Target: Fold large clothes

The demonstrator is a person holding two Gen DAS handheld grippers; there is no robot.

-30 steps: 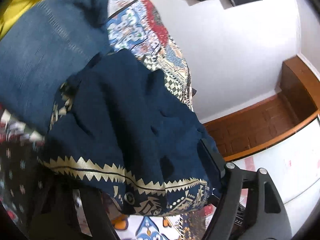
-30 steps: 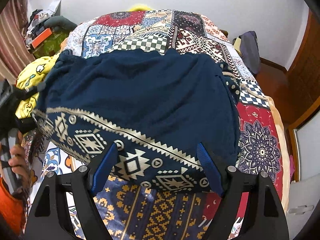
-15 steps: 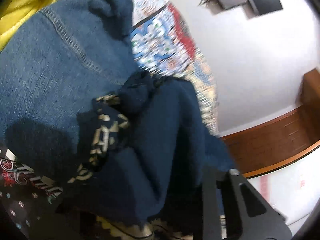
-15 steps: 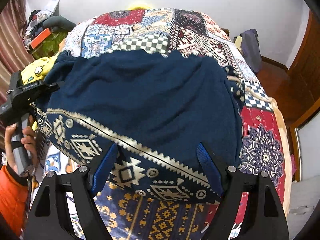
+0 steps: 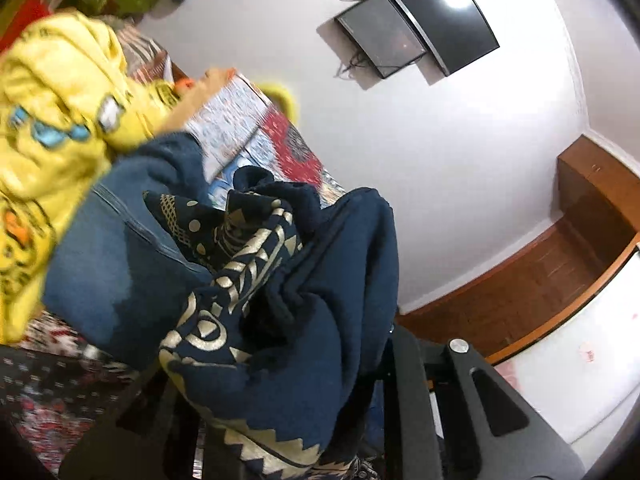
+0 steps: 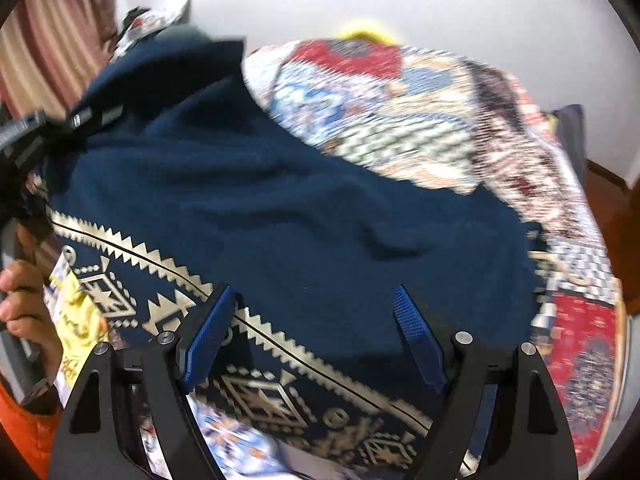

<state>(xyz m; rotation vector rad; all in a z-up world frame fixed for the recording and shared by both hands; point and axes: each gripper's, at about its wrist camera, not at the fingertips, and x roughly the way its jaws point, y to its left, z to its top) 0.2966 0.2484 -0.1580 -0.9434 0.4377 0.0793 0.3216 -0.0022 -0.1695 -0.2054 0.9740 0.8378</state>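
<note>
A navy garment with a gold zigzag and diamond border [image 6: 304,216] lies over the patterned bedspread [image 6: 420,120]. My right gripper [image 6: 316,340] is open, its blue pads [image 6: 208,332] either side of the border, just above the cloth. My left gripper [image 5: 280,400] holds a bunched fold of the same navy garment [image 5: 320,300] lifted off the bed; the fingers are mostly buried in cloth. It also shows at the left of the right wrist view [image 6: 48,128], held by a hand [image 6: 24,300].
A yellow printed garment [image 5: 48,132] and blue denim [image 5: 120,272] lie at the bed's left side. White wall with a TV [image 5: 432,12] beyond. Wooden floor and furniture [image 5: 560,264] at the right. Curtain [image 6: 52,40] at the left.
My left gripper has lifted and pulled its side of the navy garment up and inward, bunching it. The right gripper stays open over the border, and its view has tilted.
</note>
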